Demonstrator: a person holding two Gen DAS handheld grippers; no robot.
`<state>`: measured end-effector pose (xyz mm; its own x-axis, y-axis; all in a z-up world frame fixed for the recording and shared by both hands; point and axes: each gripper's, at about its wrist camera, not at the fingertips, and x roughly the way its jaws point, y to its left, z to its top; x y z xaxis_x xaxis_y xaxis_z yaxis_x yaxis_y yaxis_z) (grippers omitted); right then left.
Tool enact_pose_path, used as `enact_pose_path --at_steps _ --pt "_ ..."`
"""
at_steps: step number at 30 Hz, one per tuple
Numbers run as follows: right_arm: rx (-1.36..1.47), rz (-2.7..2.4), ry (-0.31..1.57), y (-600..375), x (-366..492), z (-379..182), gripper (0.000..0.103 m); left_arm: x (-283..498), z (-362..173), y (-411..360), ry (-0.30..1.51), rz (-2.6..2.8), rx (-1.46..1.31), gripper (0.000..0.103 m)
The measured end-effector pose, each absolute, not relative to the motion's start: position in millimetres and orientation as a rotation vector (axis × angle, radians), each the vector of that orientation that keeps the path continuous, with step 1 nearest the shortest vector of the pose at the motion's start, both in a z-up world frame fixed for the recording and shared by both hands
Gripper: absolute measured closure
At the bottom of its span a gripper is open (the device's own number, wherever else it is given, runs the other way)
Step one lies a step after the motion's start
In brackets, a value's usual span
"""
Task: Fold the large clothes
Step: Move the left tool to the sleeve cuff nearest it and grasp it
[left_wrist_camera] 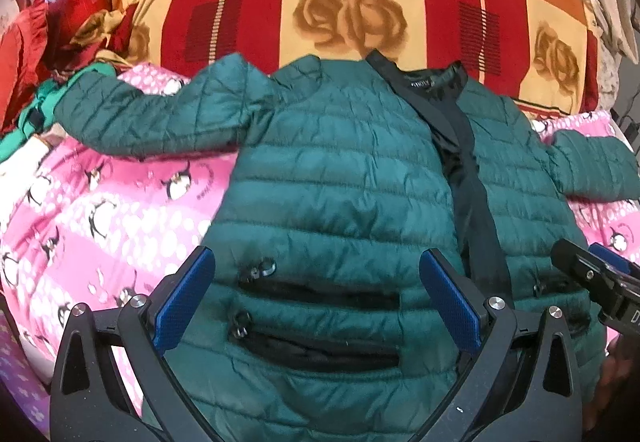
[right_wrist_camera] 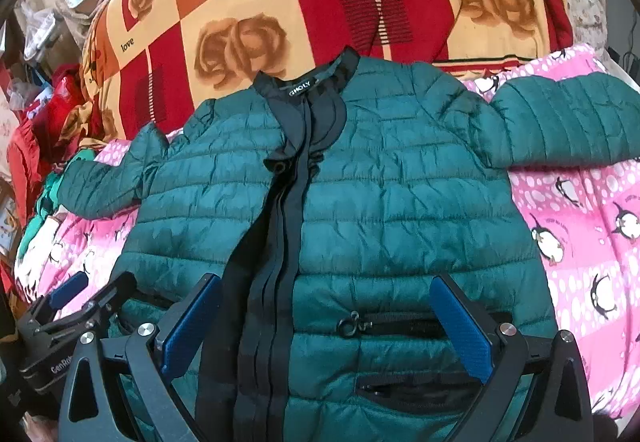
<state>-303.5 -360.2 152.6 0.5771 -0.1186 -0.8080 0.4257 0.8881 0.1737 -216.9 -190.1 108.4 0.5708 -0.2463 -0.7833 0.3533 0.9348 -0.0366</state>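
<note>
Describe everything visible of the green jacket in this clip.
The green jacket is a quilted puffer with shiny fabric, a black collar and a black zip strip down the front. It lies face up and spread flat on the pink penguin blanket, both sleeves stretched out sideways, collar toward the patterned quilt. Zipped pockets show near the hem. Both tools hover open above it.

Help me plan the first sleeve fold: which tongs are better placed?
Either, each for its own side. Left tongs hover open over the jacket's left half, right tongs over its right.

One jacket (right_wrist_camera: 400, 202), two tongs (left_wrist_camera: 316, 306), two blankets (right_wrist_camera: 580, 242).
</note>
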Motion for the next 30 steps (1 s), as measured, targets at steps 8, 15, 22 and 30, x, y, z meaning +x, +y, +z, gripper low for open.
enact_pose_path --at_steps 8,15,22,30 --pt "0.369 -0.321 0.9 -367.8 -293.5 155.4 0.0 -200.9 113.1 -196.8 0.88 -0.323 0.154 0.001" --pt "0.367 -0.319 0.895 -377.6 -273.6 162.9 0.0 -178.0 123.9 -192.3 0.854 -0.281 0.151 0.001" --pt "0.324 -0.31 0.894 -378.1 -247.7 169.1 0.0 -149.5 130.9 -182.3 0.822 -0.227 0.139 0.001" --pt "0.343 -0.271 0.88 -378.8 -224.5 168.6 0.0 -124.7 131.8 -170.8 0.807 -0.176 0.141 0.001"
